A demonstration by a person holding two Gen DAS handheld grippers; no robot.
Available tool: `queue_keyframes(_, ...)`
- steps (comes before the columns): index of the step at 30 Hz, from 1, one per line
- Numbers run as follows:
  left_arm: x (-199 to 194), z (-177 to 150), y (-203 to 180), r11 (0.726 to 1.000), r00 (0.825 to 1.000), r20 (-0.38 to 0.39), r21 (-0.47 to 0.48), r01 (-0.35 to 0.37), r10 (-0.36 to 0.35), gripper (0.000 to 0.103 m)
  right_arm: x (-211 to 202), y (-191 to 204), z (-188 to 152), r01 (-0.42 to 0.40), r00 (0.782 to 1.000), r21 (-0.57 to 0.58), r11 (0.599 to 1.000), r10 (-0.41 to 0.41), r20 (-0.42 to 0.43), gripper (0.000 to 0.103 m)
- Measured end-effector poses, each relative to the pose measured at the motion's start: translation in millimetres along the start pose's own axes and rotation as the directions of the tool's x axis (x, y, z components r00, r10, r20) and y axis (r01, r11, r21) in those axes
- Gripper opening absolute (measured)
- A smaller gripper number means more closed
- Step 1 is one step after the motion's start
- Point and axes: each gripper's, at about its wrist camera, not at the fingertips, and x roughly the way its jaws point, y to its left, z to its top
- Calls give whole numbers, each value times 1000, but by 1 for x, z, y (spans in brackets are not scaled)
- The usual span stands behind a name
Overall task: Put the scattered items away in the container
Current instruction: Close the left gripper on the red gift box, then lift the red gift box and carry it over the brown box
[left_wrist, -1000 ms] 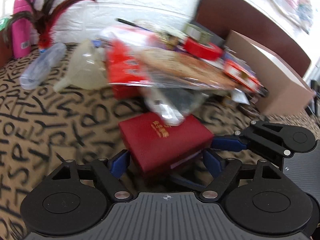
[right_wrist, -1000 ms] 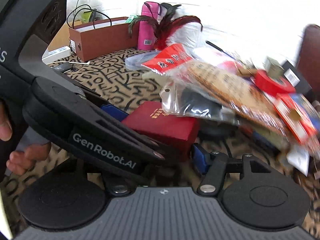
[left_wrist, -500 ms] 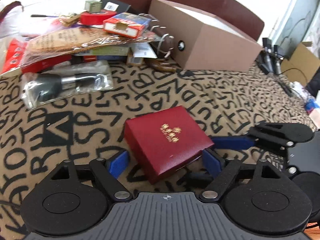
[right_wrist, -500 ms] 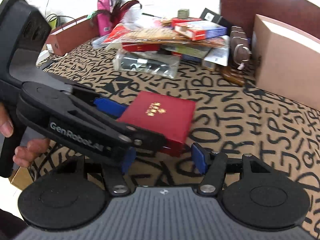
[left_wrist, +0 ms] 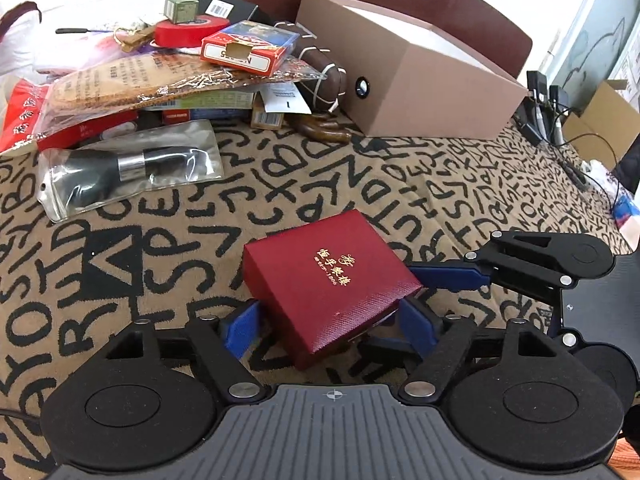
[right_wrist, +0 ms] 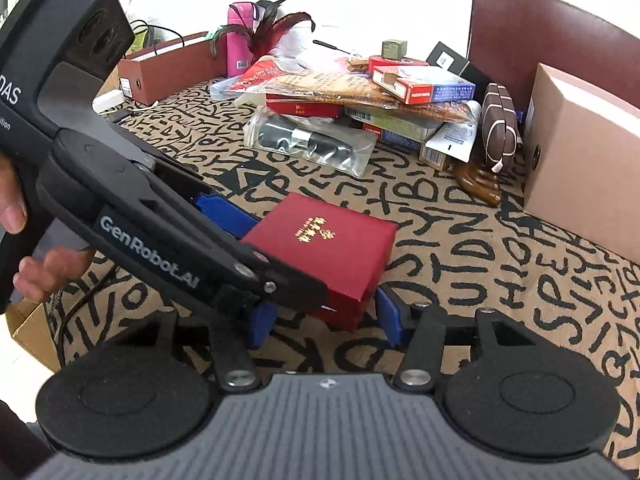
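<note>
A red gift box with gold lettering [left_wrist: 332, 284] is held above the letter-patterned cloth between both grippers; it also shows in the right wrist view [right_wrist: 324, 248]. My left gripper [left_wrist: 328, 328] is shut on its near corner. My right gripper [right_wrist: 324, 320] is shut on it from the other side, and its blue fingers [left_wrist: 448, 274] show at the box's right edge. The open brown cardboard box [left_wrist: 404, 76] stands at the back right, and also shows in the right wrist view [right_wrist: 580, 152].
A pile of scattered items lies at the back: a bagged black brush [left_wrist: 132, 168], a red card box [left_wrist: 248, 48], red tape [left_wrist: 192, 30], snack packets [left_wrist: 120, 84] and a brown wooden ornament [right_wrist: 500, 128]. A second brown box [right_wrist: 168, 68] and pink bottle [right_wrist: 240, 36] stand far left.
Both grippers have carried the red box away from the pile and to the right, toward the cardboard box. The grip on it has not changed.
</note>
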Motion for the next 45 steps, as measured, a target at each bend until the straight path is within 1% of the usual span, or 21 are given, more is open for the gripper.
queue_keyframes(4, 2, 3, 0, 1000, 1000, -8, 13, -3, 3, 83, 9, -7, 2, -22, 1000, 3, 1000, 22, -17, 59)
queue_keyframes(10, 10, 9, 3, 1000, 1000, -13, -7, -24, 24, 85, 19, -10, 5, -41, 999, 9, 999, 42, -25, 60)
queue_keyframes(11, 11, 11, 4, 999, 999, -12, -12, -30, 30, 79, 21, -10, 6, -37, 999, 12, 999, 37, -26, 60)
queue_keyframes(14, 9, 17, 0, 999, 999, -9, -10, -50, 50, 77, 23, -10, 9, -22, 999, 29, 999, 23, -25, 59)
queue_keyframes(17, -2, 26, -11, 998, 998, 28, 15, -64, 63, 78, 15, -13, 13, -26, 1000, 49, 998, 26, -9, 57)
queue_keyframes(20, -13, 47, -25, 998, 995, 87, 41, -48, 44, 79, -2, -21, 20, -13, 1000, 66, 998, 11, 28, 55)
queue_keyframes(22, -18, 68, -38, 995, 990, 132, 80, -51, 40, 78, -16, -31, 29, 15, 998, 65, 998, -19, 59, 55)
queue_keyframes(23, -19, 77, -44, 995, 989, 148, 99, -27, 12, 63, -22, -36, 33, 23, 997, 64, 998, -28, 78, 55)
queue_keyframes(24, -19, 90, -50, 993, 987, 146, 109, 56, -71, 50, -30, -43, 37, 31, 994, 67, 997, -38, 98, 54)
queue_keyframes(25, -18, 101, -55, 989, 981, 149, 99, 108, -122, 42, -39, -50, 43, 21, 991, 69, 997, -30, 128, 48)
queue_keyframes(26, -15, 113, -63, 989, 979, 156, 98, 114, -129, 48, -44, -56, 48, 0, 988, 77, 997, -12, 151, 47)
queue_keyframes(27, -12, 123, -70, 987, 979, 161, 124, 103, -122, 53, -49, -63, 55, 31, 986, 86, 996, -45, 160, 47)
queue_keyframes(28, -8, 131, -77, 985, 980, 167, 154, 83, -108, 59, -51, -68, 62, 90, 982, 69, 994, -100, 161, 46)
queue_keyframes(29, -5, 136, -79, 986, 980, 176, 157, 60, -88, 60, -51, -74, 66, 131, 978, 61, 989, -139, 155, 45)
queue_keyframes(30, -3, 138, -77, 988, 980, 184, 149, 49, -76, 61, -51, -82, 68, 149, 976, 73, 986, -159, 146, 45)
queue_keyframes(32, 1, 134, -67, 992, 981, 184, 119, 41, -63, 74, -53, -95, 63, 139, 979, 95, 986, -152, 138, 45)
queue_keyframes(34, 7, 126, -55, 996, 985, 169, 86, 5, -19, 76, -51, -100, 49, 155, 980, 80, 985, -164, 115, 49)
queue_keyframes(36, 14, 117, -45, 998, 990, 138, 63, -4, -5, 78, -42, -104, 36, 151, 984, 101, 983, -159, 79, 54)
queue_keyframes(38, 25, 113, -40, 998, 995, 103, 51, -24, 18, 79, -29, -111, 26, 124, 990, 138, 983, -131, 45, 54)
queue_keyframes(41, 43, 111, -37, 996, 995, 81, 72, -55, 49, 83, -12, -114, 20, 107, 993, 157, 982, -112, 24, 55)
queue_keyframes(45, 66, 110, -32, 996, 998, 48, 70, -49, 46, 83, -6, -120, 17, 124, 992, 189, 974, -129, 15, 59)
